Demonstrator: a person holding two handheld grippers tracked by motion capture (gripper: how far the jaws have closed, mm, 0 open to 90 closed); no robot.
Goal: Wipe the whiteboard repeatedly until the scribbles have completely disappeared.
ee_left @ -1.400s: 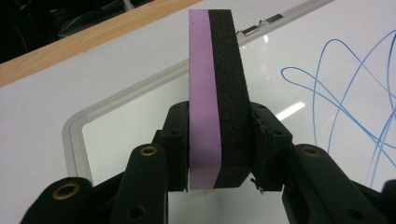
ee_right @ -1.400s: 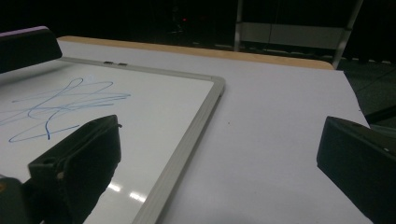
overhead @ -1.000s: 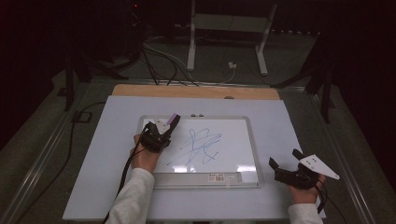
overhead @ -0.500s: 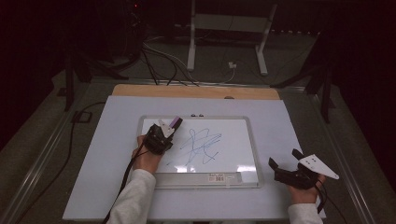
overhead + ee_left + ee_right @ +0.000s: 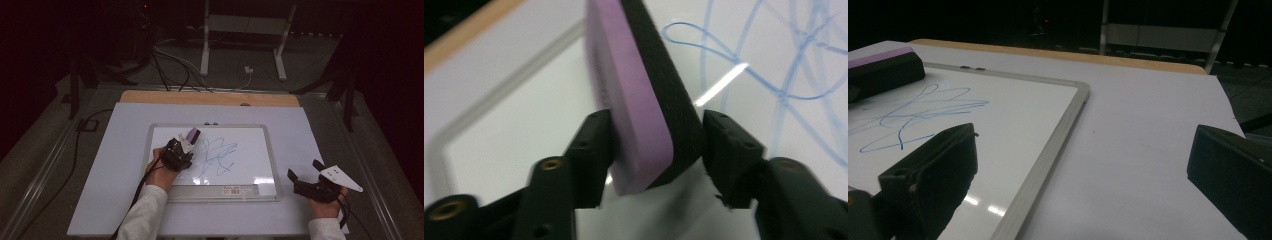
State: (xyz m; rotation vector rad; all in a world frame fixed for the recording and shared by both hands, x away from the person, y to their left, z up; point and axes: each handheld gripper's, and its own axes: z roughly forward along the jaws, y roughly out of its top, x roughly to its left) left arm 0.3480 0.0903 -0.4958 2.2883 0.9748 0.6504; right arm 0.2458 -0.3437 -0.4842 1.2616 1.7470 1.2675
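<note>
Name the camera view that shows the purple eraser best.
The left gripper view: the eraser looms close between that tool's pads, purple body and black felt both clear. The high view shows it small on the whiteboard; the right gripper view catches it at its left edge.

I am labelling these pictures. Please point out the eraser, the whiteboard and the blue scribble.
eraser [image 5: 634, 100], left gripper view, purple foam side
whiteboard [image 5: 252, 128], high view, top frame edge
blue scribble [image 5: 220, 155], high view, crossing lines
</note>
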